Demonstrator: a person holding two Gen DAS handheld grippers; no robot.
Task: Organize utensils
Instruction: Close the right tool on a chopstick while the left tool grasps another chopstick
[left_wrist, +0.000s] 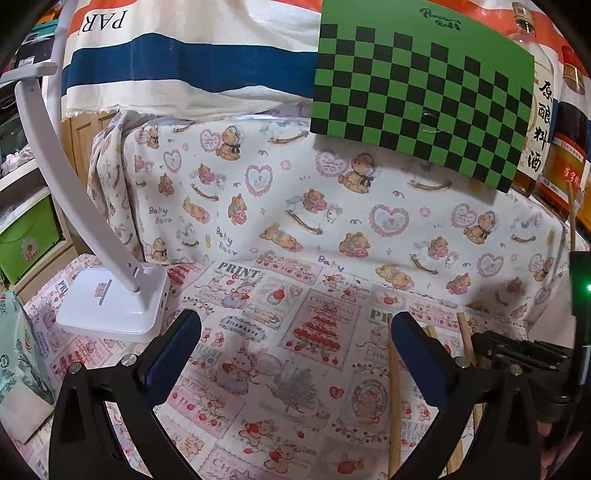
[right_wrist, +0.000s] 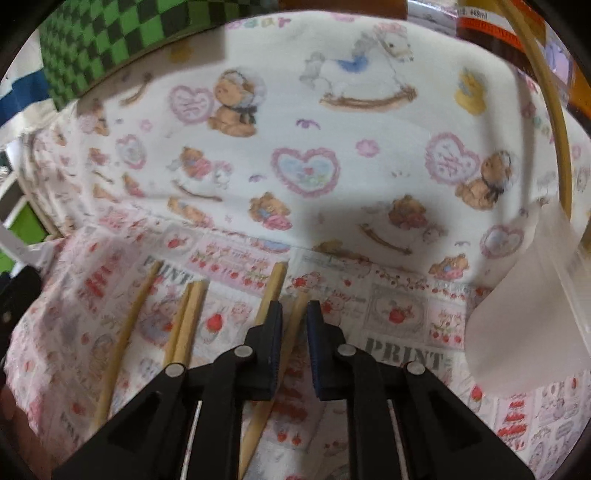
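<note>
Chopsticks (right_wrist: 188, 321) scattered beside right hand-held gripper (right_wrist: 294, 332), jaws narrowed around one chopstick (right_wrist: 291, 332) for pickup; left hand-held gripper (left_wrist: 295, 354) spread wide, idle.

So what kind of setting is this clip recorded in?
Probably a home kitchen or dining corner: a table under a printed cloth with wooden chopsticks on it, cooking wine and sauce bottles at the back, and a white desk lamp.

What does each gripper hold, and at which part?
Left gripper: nothing, open. Right gripper: a chopstick lies between its narrowed fingers, near one end; contact cannot be told.
</note>
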